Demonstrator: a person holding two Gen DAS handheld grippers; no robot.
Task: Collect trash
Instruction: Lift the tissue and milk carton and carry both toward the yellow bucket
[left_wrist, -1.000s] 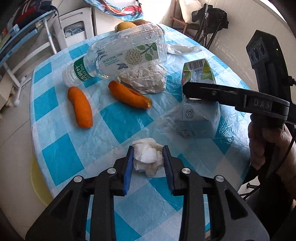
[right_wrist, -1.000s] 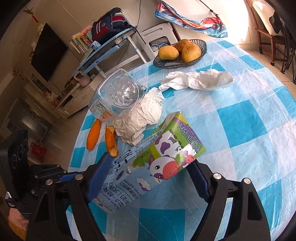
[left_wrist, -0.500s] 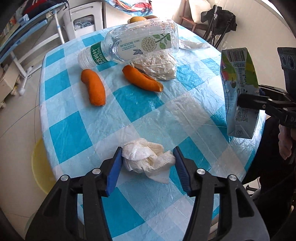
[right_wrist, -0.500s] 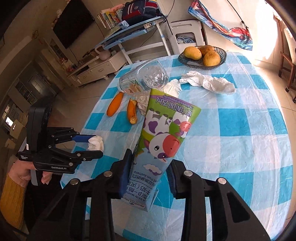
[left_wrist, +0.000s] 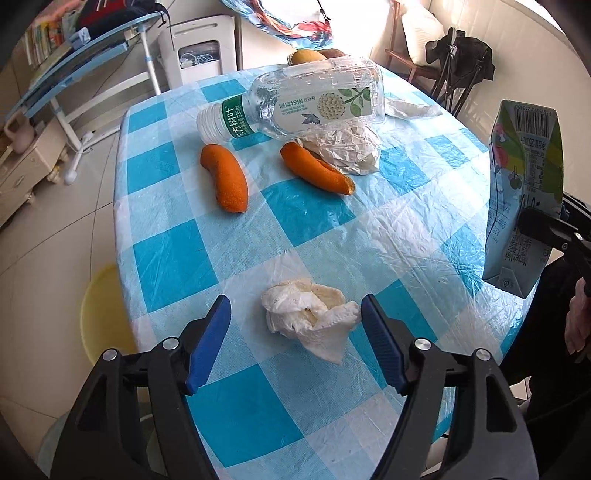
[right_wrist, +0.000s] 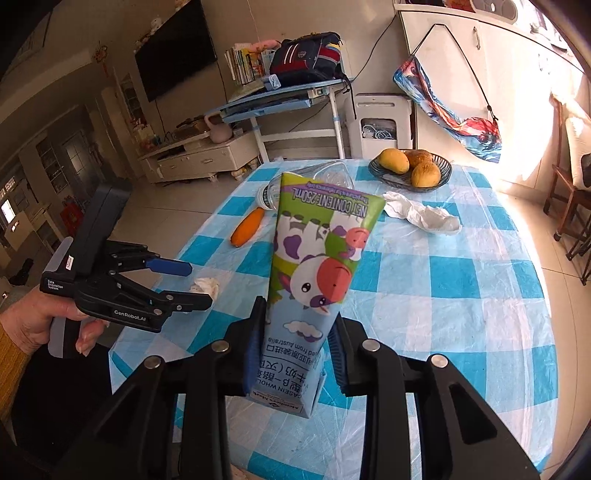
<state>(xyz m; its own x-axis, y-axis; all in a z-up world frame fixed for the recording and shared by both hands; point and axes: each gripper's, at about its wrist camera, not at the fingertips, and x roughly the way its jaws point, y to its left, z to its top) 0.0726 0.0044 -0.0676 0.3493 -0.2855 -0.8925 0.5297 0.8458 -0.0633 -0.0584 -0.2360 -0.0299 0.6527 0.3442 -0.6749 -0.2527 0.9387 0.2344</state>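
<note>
A crumpled white tissue (left_wrist: 306, 317) lies on the blue-checked table (left_wrist: 306, 210) near its front edge. My left gripper (left_wrist: 293, 301) straddles it, jaws opening wide, and neither pad touches the tissue. In the right wrist view the left gripper (right_wrist: 199, 284) hangs just over the tissue (right_wrist: 207, 284). My right gripper (right_wrist: 297, 314) is closing on an upside-down milk carton (right_wrist: 317, 251), its pads pressing the sides. The carton (left_wrist: 524, 192) hangs in the air off the table's right edge.
An empty plastic bottle (left_wrist: 306, 99) lies at the back beside two orange peels (left_wrist: 225, 177) (left_wrist: 316, 168) and crumpled paper (left_wrist: 347, 151). Another tissue (right_wrist: 421, 216) and a fruit bowl (right_wrist: 441, 177) sit farther off. A yellow basin (left_wrist: 99, 310) is on the floor, left.
The left jaws let go of the tissue and spread wide; it now lies loose on the table. The right gripper shut on the milk carton, lifted it off the table and turned it upright.
</note>
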